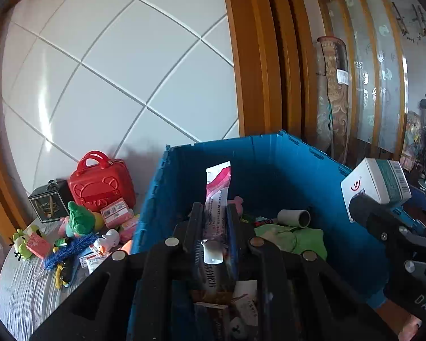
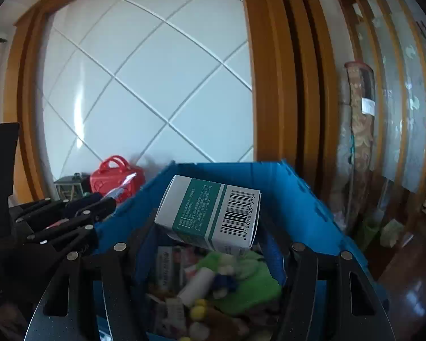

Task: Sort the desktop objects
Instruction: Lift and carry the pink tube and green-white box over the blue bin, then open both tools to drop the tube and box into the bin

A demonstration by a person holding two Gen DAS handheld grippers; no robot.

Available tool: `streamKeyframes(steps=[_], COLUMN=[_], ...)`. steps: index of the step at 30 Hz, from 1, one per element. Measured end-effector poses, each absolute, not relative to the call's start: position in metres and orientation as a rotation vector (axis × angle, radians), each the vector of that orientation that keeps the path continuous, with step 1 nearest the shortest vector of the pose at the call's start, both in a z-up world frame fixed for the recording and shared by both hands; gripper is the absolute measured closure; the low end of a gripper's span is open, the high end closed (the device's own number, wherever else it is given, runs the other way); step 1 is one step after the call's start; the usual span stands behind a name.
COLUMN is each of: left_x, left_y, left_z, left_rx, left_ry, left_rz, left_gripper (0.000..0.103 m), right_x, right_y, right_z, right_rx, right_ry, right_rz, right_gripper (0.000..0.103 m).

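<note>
My left gripper [image 1: 214, 218] is shut on a long pink and white sachet [image 1: 217, 187], which stands upright between the fingers over the open blue crate [image 1: 272, 153]. My right gripper [image 2: 210, 227] is shut on a white and green carton with a barcode [image 2: 213, 210], held tilted above the same crate [image 2: 298, 199]. Each view shows the other gripper. The right gripper [image 1: 363, 207] with its carton [image 1: 380, 182] hangs over the crate's right rim. The left gripper [image 2: 99, 201] with the sachet tip [image 2: 125, 183] is by the left rim.
The crate holds a green cloth [image 1: 298, 238], a white roll [image 1: 294, 217] and several packets. Left of it, on the grey table [image 1: 22, 284], lie a red toy case [image 1: 102, 182], a dark gift box [image 1: 48, 201], a green plush [image 1: 81, 218], a blue brush [image 1: 71, 250] and small toys. A tiled wall and wooden frame stand behind.
</note>
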State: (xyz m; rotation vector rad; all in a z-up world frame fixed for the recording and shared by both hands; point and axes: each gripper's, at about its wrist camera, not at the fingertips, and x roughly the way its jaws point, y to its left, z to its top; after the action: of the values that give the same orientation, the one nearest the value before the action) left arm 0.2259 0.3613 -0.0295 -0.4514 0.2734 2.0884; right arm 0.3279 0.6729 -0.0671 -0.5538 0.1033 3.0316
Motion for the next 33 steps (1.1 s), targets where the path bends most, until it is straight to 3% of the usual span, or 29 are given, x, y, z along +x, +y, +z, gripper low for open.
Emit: streamKeyframes(steps=[4,7,23,25,26,27,28,30,33], left_x=[0.242,0.249,0.254,0.249,0.247,0.245,0.243,0.24,0.234], left_y=[0.403,0.421,0.43,0.427,0.425,0.423,0.42,0.411,0.391], left_z=[-0.045,-0.061,-0.075,-0.074,-0.074,-0.074,-0.073,-0.071,-0.062], left_rx=[-0.608,-0.692,-0.771,-0.789,-0.794,-0.796,-0.794,-0.768,-0.711], left_ry=[0.362,0.418,0.433,0.409,0.399,0.392,0.383,0.361,0.316], left_rz=[2.055,2.065,2.062,2.048,2.044,2.044,2.044,2.064,2.091], left_gripper=[0.087,0.087,0.087,0.086,0.083,0.073,0.065,0.033,0.026], right_x=[0.307,0.298,0.277,0.277,0.277,0.279,0.28,0.283,0.287], right_y=[0.717,0.725,0.745,0.743,0.742,0.74,0.739,0.734,0.731], right_z=[-0.089,-0.102,-0.129,-0.127,-0.125,-0.123,-0.121,-0.116,-0.108], right_rx=[-0.825,-0.922,-1.04,-1.025,-1.01,-0.988,-0.965,-0.92,-0.857], right_ry=[0.167,0.102,-0.083,-0.117,-0.126,-0.137,-0.159,-0.206,-0.225], right_rz=[2.968,2.948,2.851,2.83,2.831,2.831,2.825,2.798,2.779], right_gripper=[0.038,0.038,0.037,0.028,0.021,0.008,0.003,0.002,0.001])
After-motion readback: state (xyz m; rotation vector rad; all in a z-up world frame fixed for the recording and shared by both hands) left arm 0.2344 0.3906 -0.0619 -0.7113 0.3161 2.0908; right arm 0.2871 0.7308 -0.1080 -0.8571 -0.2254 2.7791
